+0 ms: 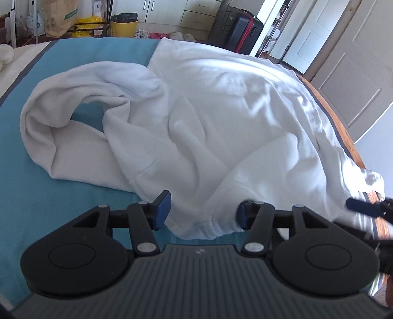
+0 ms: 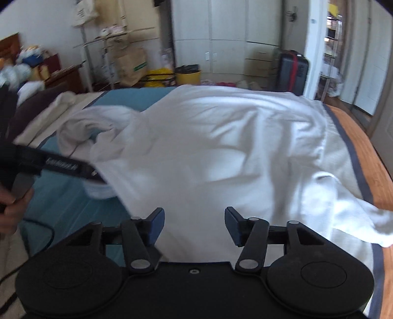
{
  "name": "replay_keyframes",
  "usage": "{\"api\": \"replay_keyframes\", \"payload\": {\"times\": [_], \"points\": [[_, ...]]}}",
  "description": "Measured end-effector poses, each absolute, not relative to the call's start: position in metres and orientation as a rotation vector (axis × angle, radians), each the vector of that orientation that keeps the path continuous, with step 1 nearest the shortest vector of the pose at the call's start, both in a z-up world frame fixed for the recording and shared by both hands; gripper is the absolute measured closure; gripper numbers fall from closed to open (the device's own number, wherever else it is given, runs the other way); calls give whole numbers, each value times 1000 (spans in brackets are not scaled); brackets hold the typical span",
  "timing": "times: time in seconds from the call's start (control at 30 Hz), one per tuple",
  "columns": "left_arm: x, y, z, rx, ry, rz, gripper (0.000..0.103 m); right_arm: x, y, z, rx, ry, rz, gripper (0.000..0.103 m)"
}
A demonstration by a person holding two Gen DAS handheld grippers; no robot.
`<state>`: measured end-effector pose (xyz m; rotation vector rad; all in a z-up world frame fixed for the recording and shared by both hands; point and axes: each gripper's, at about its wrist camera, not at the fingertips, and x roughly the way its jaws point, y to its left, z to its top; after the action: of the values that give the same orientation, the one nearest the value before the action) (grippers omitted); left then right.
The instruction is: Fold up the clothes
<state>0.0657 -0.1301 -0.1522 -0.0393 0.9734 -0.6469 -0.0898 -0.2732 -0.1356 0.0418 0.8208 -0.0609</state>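
Observation:
A white hooded sweatshirt lies spread on a teal bedspread; it also fills the right wrist view. Its hood lies to the left, a sleeve cuff near my left gripper. My left gripper is open, its blue pads either side of the cuff edge. My right gripper is open above the sweatshirt's near edge, holding nothing. The left gripper shows at the left of the right wrist view, the right gripper at the right edge of the left wrist view.
The bed has an orange border with a dark stripe on the right. Beyond the bed stand a yellow bin, a dark suitcase, paper bags and white doors. Pillows and bedding lie at the left.

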Motion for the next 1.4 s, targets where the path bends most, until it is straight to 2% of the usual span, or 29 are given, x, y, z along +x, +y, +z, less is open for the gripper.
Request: {"api": "replay_keyframes", "payload": {"times": [0.07,0.13,0.17,0.2,0.23,0.27,0.3,0.33,0.37,0.6,0.67,0.83,1.17,1.4], "points": [[68,-130,-152,-47,969,-657,50,-80,-253,-153,-77,881,-18,21],[71,-129,-153,-52,966,-657,50,-64,-244,-176,-215,971,-28,22],[72,-130,-152,-46,961,-659,50,-61,-246,-181,-230,978,-34,19],[73,-130,-152,-34,954,-661,50,-57,-249,-185,-245,985,-40,19],[73,-130,-151,-9,939,-665,49,-56,-253,-185,-235,990,-55,37],[73,-130,-151,16,923,-669,47,-56,-262,-177,-179,989,-89,89],[72,-130,-150,37,910,-672,44,-58,-270,-170,-134,987,-122,97],[71,-129,-150,48,902,-672,38,-61,-276,-162,-120,977,-151,97],[70,-129,-150,54,897,-678,36,-66,-280,-153,-121,953,-172,97],[39,-119,-114,54,817,-831,36,-118,-284,-87,-287,868,-142,97],[35,-114,-112,44,824,-846,36,-128,-285,-92,-350,916,-143,97],[36,-109,-123,23,895,-816,36,-118,-308,-157,-328,1148,-147,97],[49,-114,-149,-44,1003,-758,36,-115,-317,-146,-237,1085,-165,96],[45,-125,-155,1,1003,-747,36,-116,-312,-138,-232,1059,-167,96]]}}
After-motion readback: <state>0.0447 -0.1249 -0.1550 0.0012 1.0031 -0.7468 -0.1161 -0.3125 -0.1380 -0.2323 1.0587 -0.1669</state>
